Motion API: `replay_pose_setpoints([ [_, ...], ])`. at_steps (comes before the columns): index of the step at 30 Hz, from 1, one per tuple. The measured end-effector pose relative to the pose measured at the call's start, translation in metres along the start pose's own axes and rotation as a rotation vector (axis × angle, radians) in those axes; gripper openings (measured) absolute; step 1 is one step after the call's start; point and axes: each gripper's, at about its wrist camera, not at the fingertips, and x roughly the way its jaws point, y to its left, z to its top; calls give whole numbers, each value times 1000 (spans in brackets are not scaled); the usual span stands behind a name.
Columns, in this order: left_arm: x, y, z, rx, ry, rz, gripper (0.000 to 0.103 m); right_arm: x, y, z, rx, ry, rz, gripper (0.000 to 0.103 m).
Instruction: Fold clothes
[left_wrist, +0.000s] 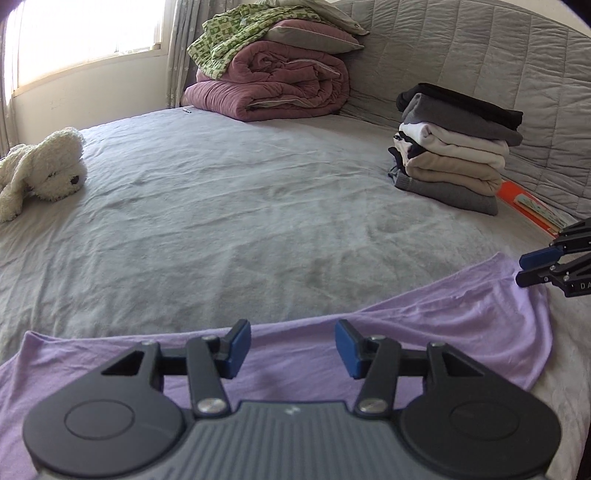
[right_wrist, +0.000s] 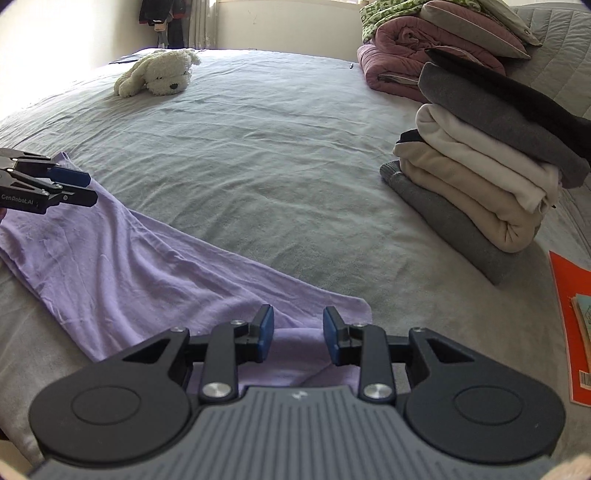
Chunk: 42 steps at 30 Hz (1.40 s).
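Observation:
A lilac garment (left_wrist: 461, 321) lies spread flat along the near edge of the grey bed (left_wrist: 221, 221). My left gripper (left_wrist: 291, 339) hovers over its left part, jaws open, with only cloth lying below the gap. In the right wrist view the same garment (right_wrist: 129, 258) runs from the left edge to beneath my right gripper (right_wrist: 298, 328), which stands open over the cloth's right end. Each gripper shows in the other's view: the right one (left_wrist: 528, 267) at the garment's far right corner, the left one (right_wrist: 79, 188) at its far left corner. Neither holds cloth.
A stack of folded clothes (left_wrist: 454, 147) (right_wrist: 480, 166) stands at the right by the padded headboard. An orange book (right_wrist: 569, 314) lies beside it. A white plush dog (left_wrist: 40, 170) rests at the far left, and rolled pink quilts (left_wrist: 273, 74) sit at the back.

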Motion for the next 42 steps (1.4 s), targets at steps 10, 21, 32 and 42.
replay_pose_setpoints([
  [10,6,-3,-7,48,25,17,54,-11,-16,-13,-9,55,-3,33],
  [21,8,-1,-6,50,25,19,55,17,-4,1,-30,14,42,21],
  [32,5,-3,-9,51,2,32,55,-5,-2,7,-25,-127,-67,0],
  [42,8,-7,-10,73,3,52,60,33,-9,11,23,-91,-183,0],
])
